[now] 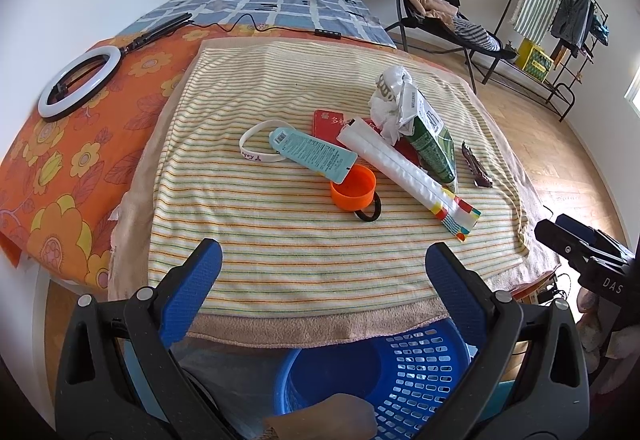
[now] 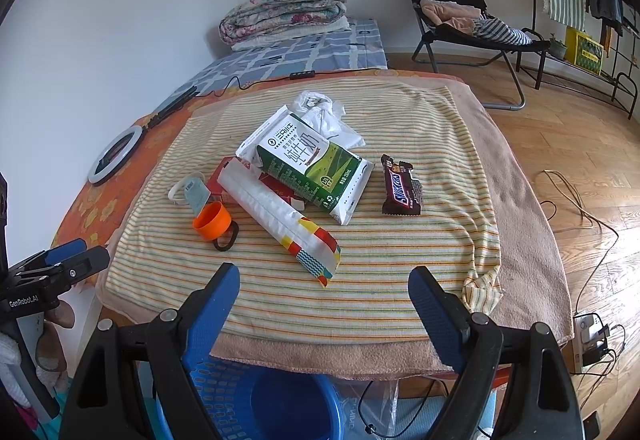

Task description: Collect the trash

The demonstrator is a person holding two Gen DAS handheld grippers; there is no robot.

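My left gripper (image 1: 324,260) and right gripper (image 2: 324,288) gape empty at the striped towel's (image 2: 280,300) near edge; the trash pile (image 2: 304,168) lies mid-towel, beyond both.

We read "SNICKERS" on the brown candy bar wrapper (image 2: 401,186) and "250mL" on the green milk carton (image 2: 310,168), whose large print is Chinese. The left gripper (image 2: 60,272) body, seen from the right wrist, says "GenRobot.AI"; the right gripper (image 1: 592,256) body shows "DAS".
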